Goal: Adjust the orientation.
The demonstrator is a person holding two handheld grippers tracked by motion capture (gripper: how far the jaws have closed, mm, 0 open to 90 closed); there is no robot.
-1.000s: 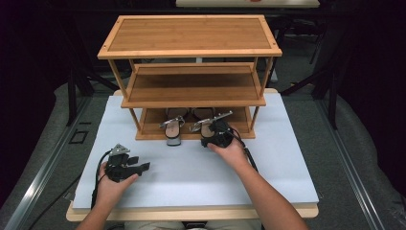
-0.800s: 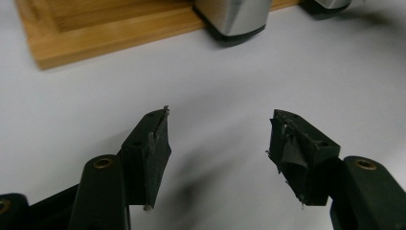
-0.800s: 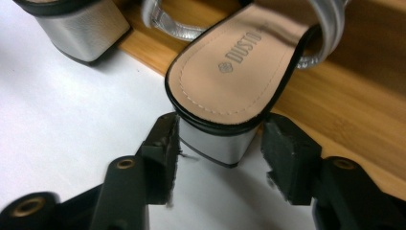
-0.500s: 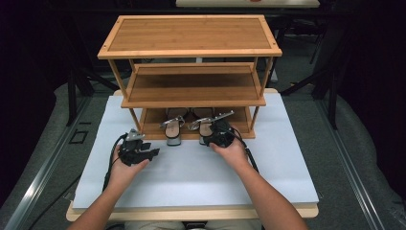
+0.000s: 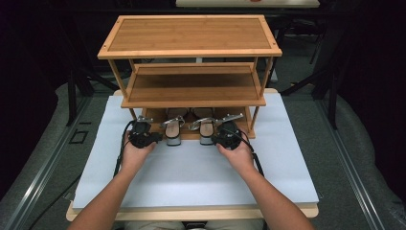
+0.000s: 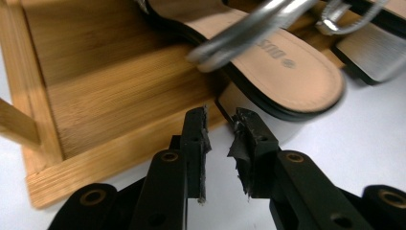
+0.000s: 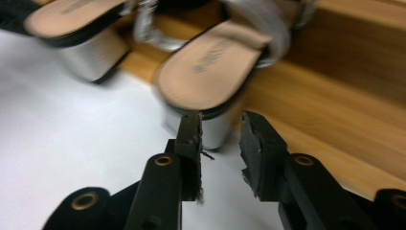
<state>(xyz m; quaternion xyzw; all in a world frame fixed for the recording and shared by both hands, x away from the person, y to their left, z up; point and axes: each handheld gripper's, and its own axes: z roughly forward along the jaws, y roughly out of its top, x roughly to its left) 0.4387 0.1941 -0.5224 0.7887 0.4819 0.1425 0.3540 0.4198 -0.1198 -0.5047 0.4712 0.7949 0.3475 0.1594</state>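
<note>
The left gripper (image 6: 219, 128) has its worn black rubber pads narrowly apart, empty, just before the left sandal's (image 6: 268, 62) tan insole and black sole. The right gripper (image 7: 221, 132) gapes slightly wider, holding nothing, at the right sandal's (image 7: 218, 72) silver block heel. Both sandals, with shiny silver straps, overhang the bamboo rack's (image 5: 191, 50) bottom shelf above the white table (image 5: 191, 177). Both forearms reach forward.

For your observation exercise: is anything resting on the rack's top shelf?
No; in the high view the top shelf of the rack is bare wood.
</note>
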